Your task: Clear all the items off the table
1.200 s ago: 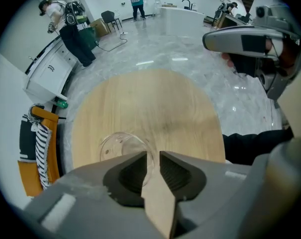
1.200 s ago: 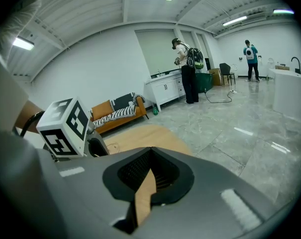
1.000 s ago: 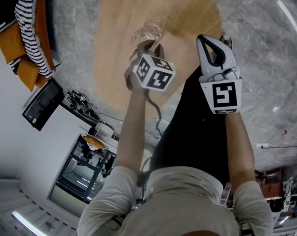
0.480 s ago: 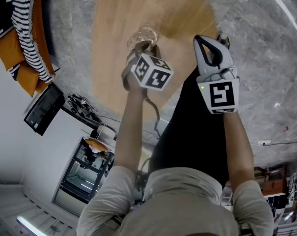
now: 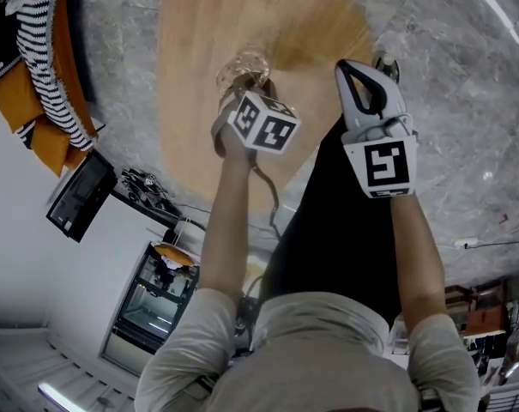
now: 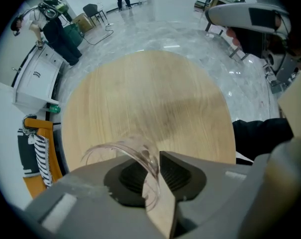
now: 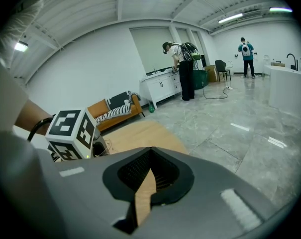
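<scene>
Your left gripper [image 6: 157,169] is clamped on the thin wall of the clear cup [image 6: 134,146], over the wooden surface [image 6: 150,88]. Your right gripper [image 7: 146,182] is closed and holds nothing. Swing too fast and that rim pinch may slip or buckle, dropping the cup.

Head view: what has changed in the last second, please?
Almost nothing. The left claw, the clear cup and the right claw drift slightly up-left in the picture, together with the table. The left claw stays shut on the clear cup; nothing was taken or released.
</scene>
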`<state>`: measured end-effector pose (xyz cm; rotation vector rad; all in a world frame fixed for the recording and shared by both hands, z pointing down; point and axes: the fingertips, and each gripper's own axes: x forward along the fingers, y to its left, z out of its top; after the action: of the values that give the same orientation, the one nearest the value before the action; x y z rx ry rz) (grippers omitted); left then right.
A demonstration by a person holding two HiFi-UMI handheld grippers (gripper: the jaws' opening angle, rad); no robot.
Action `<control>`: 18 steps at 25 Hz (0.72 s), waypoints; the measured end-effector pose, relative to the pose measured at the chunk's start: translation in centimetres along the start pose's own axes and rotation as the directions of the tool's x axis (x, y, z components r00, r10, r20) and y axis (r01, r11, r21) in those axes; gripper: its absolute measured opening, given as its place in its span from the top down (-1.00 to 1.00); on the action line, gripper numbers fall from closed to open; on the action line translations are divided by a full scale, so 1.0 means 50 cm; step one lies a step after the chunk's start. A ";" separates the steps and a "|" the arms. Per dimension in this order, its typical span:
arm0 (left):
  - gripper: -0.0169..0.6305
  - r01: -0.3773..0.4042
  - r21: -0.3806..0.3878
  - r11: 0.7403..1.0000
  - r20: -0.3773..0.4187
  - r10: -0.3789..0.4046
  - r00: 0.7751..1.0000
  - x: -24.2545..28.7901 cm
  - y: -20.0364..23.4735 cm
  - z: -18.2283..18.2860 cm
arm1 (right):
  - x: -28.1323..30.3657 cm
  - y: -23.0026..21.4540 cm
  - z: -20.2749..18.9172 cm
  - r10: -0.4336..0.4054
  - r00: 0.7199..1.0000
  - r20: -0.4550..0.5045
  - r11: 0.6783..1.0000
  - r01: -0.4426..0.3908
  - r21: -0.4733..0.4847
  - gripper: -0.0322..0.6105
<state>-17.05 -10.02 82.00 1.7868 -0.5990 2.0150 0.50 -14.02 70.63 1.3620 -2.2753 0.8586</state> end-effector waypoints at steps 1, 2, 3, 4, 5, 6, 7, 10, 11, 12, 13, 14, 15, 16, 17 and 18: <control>0.68 -0.004 0.001 1.000 -0.004 0.004 1.000 0.004 0.000 0.000 | 0.000 -0.003 -0.002 -0.002 1.000 0.001 1.000 0.002 0.001 0.88; 0.68 -0.009 0.001 1.000 -0.007 0.009 1.000 0.007 0.001 0.000 | 0.000 -0.006 -0.004 -0.005 1.000 0.002 1.000 0.005 0.002 0.88; 0.68 -0.011 -0.002 1.000 -0.007 0.011 1.000 0.009 0.001 0.001 | 0.000 -0.009 -0.007 -0.007 1.000 0.003 1.000 0.007 0.003 0.88; 0.68 -0.012 -0.006 1.000 -0.007 0.012 1.000 0.012 0.000 0.001 | -0.001 -0.013 -0.010 -0.010 1.000 0.001 1.000 0.010 0.003 0.88; 0.68 -0.012 -0.007 1.000 -0.009 0.012 1.000 0.016 -0.001 0.001 | -0.001 -0.015 -0.012 -0.011 1.000 -0.004 1.000 0.011 0.005 0.88; 0.68 -0.015 -0.003 1.000 -0.014 0.015 1.000 0.020 -0.002 -0.001 | -0.001 -0.016 -0.013 -0.012 1.000 -0.008 1.000 0.012 0.006 0.88; 0.68 -0.020 0.008 1.000 -0.022 0.021 1.000 0.025 -0.001 -0.003 | -0.001 -0.016 -0.014 -0.010 1.000 -0.010 1.000 0.010 0.004 0.88; 0.68 -0.023 0.025 0.999 -0.036 0.024 0.999 0.031 -0.001 -0.005 | 0.005 -0.009 -0.014 0.000 1.000 -0.014 1.000 0.000 -0.004 0.88; 0.68 -0.021 0.026 0.999 -0.038 0.022 0.999 0.031 -0.001 -0.005 | 0.007 -0.007 -0.013 0.001 1.000 -0.014 1.000 -0.001 -0.002 0.88; 0.68 -0.020 0.028 0.999 -0.038 0.021 0.999 0.031 -0.001 -0.004 | 0.009 -0.006 -0.013 0.002 1.000 -0.013 1.000 -0.002 0.000 0.88; 0.68 -0.019 0.030 0.999 -0.037 0.021 0.999 0.030 0.000 -0.003 | 0.009 -0.006 -0.013 0.002 1.000 -0.013 1.000 -0.002 0.002 0.88; 0.68 -0.017 0.033 0.999 -0.034 0.018 0.999 0.029 0.000 -0.002 | 0.009 -0.006 -0.014 0.002 1.000 -0.013 1.000 -0.002 0.003 0.88; 0.68 -0.013 0.036 0.999 -0.031 0.014 0.999 0.028 -0.001 -0.002 | 0.009 -0.006 -0.014 0.002 1.000 -0.013 1.000 -0.002 0.003 0.88; 0.69 -0.007 0.036 0.999 -0.029 0.008 1.000 0.027 -0.002 -0.002 | 0.007 -0.005 -0.015 0.003 1.000 -0.013 1.000 -0.003 0.002 0.88; 0.69 0.000 0.031 1.000 -0.026 0.001 1.000 0.026 -0.004 -0.003 | 0.006 -0.003 -0.016 0.004 1.000 -0.015 1.000 -0.004 0.002 0.88; 0.70 0.009 0.022 1.000 -0.021 -0.008 1.000 0.025 -0.007 -0.005 | 0.004 0.000 -0.018 0.007 1.000 -0.017 1.000 -0.007 0.001 0.88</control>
<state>-17.23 -9.60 83.24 1.7758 -0.5634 2.0399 0.41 -13.55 71.41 1.3429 -2.2681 0.8701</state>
